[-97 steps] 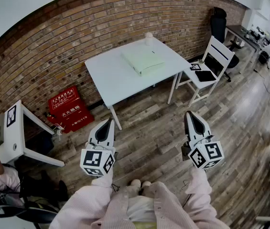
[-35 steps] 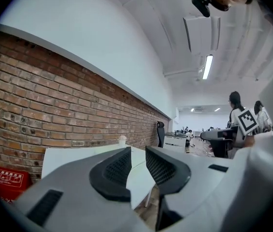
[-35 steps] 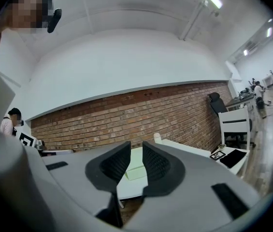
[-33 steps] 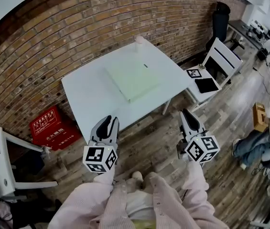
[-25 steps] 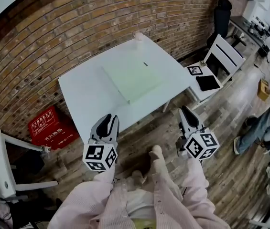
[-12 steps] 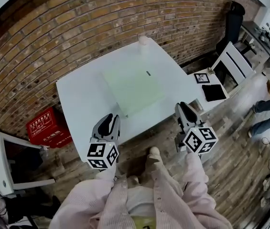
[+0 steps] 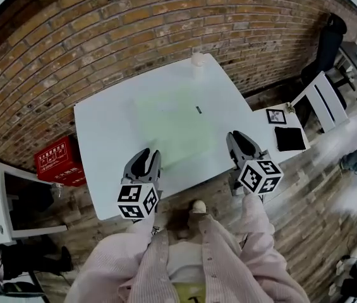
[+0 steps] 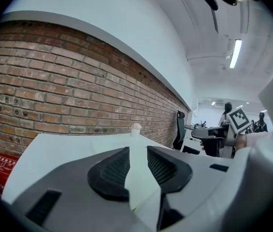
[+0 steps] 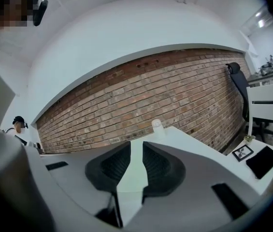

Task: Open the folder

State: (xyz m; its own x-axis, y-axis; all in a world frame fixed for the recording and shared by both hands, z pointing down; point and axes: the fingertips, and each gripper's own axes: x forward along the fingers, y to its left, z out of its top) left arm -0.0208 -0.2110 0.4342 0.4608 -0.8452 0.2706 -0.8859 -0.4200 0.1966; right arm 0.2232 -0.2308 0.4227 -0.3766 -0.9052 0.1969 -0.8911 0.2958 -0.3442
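Note:
A pale green folder (image 7: 172, 128) lies closed and flat in the middle of the white table (image 7: 102, 131), a small dark tab near its right edge. My left gripper (image 7: 145, 161) hovers over the table's near edge, just short of the folder's near left corner. Its jaws are opening and hold nothing. My right gripper (image 7: 239, 142) hangs over the near right edge beside the folder, its jaws a narrow gap apart and empty. In the left gripper view the left gripper (image 8: 137, 151) looks along the tabletop; in the right gripper view so does the right gripper (image 9: 136, 146).
A small white cup (image 7: 197, 59) stands at the table's far edge by the brick wall. A red crate (image 7: 58, 163) sits on the floor to the left, near a white side stand (image 7: 1, 194). A white chair (image 7: 304, 115) holding a dark tablet stands to the right.
The table has come closer, and both grippers have moved forward from over the wood floor to over the table's near edge. The left jaws stand slightly wider.

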